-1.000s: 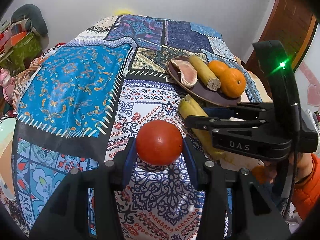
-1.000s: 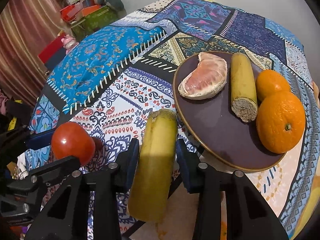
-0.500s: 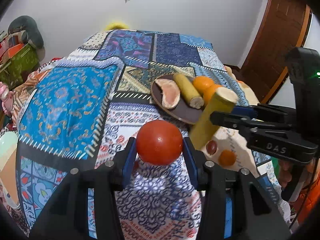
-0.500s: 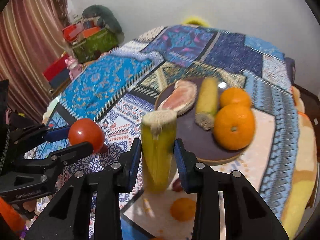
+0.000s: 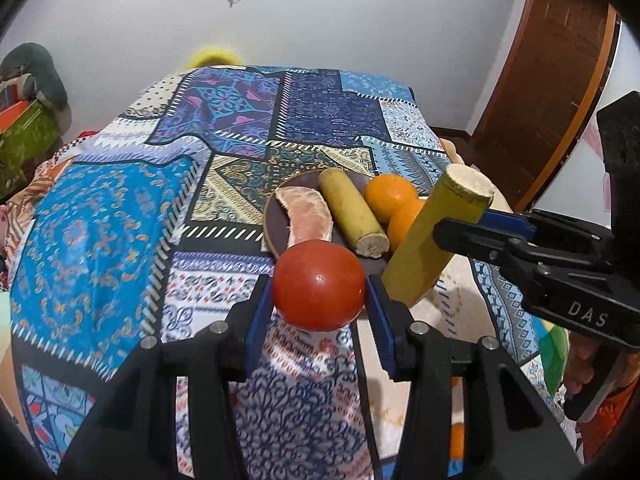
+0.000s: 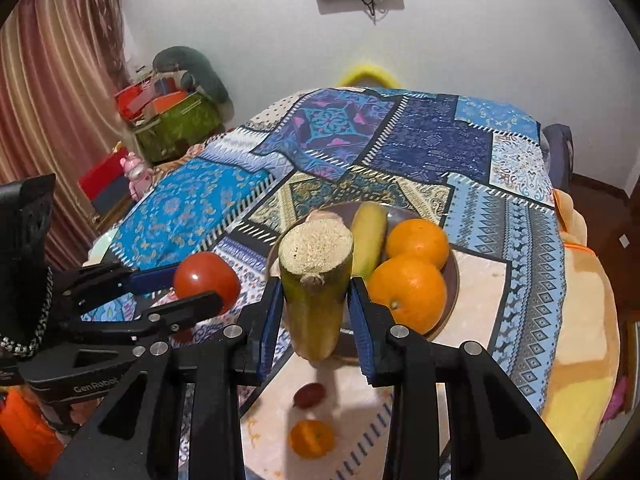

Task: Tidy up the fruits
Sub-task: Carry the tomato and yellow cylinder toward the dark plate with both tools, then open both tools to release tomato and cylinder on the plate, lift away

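Note:
My left gripper (image 5: 319,294) is shut on a red tomato (image 5: 319,285) and holds it in the air, just in front of the plate. It also shows in the right wrist view (image 6: 206,280). My right gripper (image 6: 315,312) is shut on a yellow-green cut banana piece (image 6: 316,280), raised and tilted, its cut end up. That piece also shows in the left wrist view (image 5: 436,236). A dark brown plate (image 5: 271,220) on the patterned cloth holds a pomelo segment (image 5: 304,216), another banana piece (image 5: 352,212) and two oranges (image 6: 408,292).
A small orange fruit (image 6: 311,438) and a dark red fruit (image 6: 309,395) lie on the cloth below my right gripper. The patchwork cloth (image 5: 100,216) covers the surface. Boxes and a green bag (image 6: 176,124) stand at the far left. A wooden door (image 5: 548,80) is at the right.
Both grippers have lifted their fruit off the cloth and risen. The banana piece went from lying flat to tilted up. The plate now sits lower and farther in view.

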A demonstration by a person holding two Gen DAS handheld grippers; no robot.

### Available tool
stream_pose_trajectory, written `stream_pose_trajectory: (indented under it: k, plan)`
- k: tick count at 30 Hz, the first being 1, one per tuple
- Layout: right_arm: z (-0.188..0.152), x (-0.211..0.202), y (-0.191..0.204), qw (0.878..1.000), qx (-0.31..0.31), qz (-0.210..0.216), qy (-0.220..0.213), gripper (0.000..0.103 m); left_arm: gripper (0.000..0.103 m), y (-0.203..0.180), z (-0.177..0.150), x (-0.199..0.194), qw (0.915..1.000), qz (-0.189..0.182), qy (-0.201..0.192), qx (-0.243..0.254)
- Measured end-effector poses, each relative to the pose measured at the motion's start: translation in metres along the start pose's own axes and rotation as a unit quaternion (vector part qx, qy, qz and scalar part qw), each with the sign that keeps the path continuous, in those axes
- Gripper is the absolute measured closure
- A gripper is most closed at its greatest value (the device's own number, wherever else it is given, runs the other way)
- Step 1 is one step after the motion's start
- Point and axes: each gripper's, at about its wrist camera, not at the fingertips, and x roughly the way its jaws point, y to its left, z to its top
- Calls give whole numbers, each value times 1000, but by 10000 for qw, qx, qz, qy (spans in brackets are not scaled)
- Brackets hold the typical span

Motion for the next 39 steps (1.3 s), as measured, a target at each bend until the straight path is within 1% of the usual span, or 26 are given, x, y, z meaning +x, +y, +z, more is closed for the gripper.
stream_pose_trajectory:
  k: [8, 12, 17, 24, 27, 33, 39]
  plan:
    - [4, 20, -14, 9999, -26, -31, 161, 73, 57, -8, 17, 38, 9998, -89, 179, 19]
    - [7, 27, -20, 9999, 48, 46, 147, 73, 57, -8, 19, 49, 9997, -10, 241, 93]
    - [12, 32, -21, 9999, 38, 67, 108, 72, 57, -4, 21, 57, 9996, -54, 290, 33]
    - [18, 35, -22, 10000, 20, -43, 25, 71, 56, -7, 23, 57, 9997, -26, 243, 94]
    - [20, 33, -23, 9999, 6, -137, -28, 71, 51, -9, 23, 53, 9998, -51, 188, 104]
    - [21, 25, -27, 9997, 16, -218, -80, 71, 51, -11, 24, 45, 9998, -19, 129, 128]
    - [14, 12, -27, 9994, 5, -327, -85, 70, 51, -11, 23, 23, 9999, 105, 1, 138]
